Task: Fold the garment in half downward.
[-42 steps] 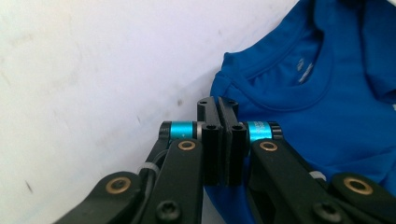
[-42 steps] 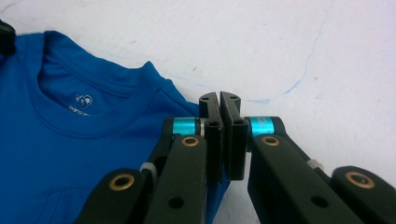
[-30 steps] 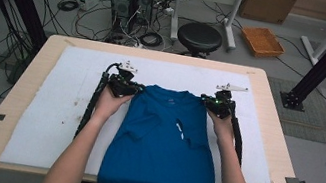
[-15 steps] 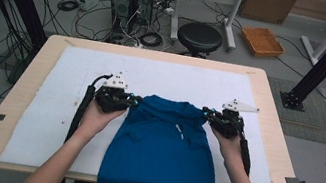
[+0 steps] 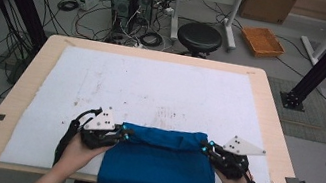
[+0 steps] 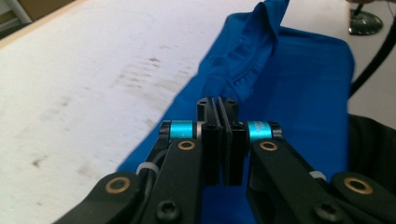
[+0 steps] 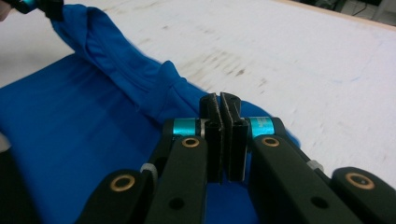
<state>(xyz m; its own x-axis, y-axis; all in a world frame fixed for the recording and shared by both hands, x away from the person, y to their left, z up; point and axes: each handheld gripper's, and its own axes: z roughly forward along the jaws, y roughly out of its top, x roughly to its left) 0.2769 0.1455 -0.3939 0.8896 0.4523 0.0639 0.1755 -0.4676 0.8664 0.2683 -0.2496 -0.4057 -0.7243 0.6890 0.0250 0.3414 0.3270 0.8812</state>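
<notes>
Both hands have drawn back toward the near edge of the table since a second ago, carrying the far end of the blue shirt (image 5: 159, 164) with them, so the garment that lay stretched up the middle now sits folded over itself. In the high view the shirt rests at about six o'clock on the white mat (image 5: 150, 94), its near part hanging over the edge of the wooden table (image 5: 272, 121). The folded edge runs as a raised, rumpled ridge between the two tools. The left gripper (image 5: 124, 134) holds that ridge's end at nine o'clock of the shirt, the right gripper (image 5: 206, 147) holds the end at three o'clock. In the left gripper view the left gripper (image 6: 217, 103) has its jaws pressed together with blue cloth pinched at their tips; in the right gripper view the right gripper (image 7: 220, 100) is likewise clamped on the fabric. A black stool (image 5: 199, 36) stands beyond the table at twelve o'clock.
</notes>
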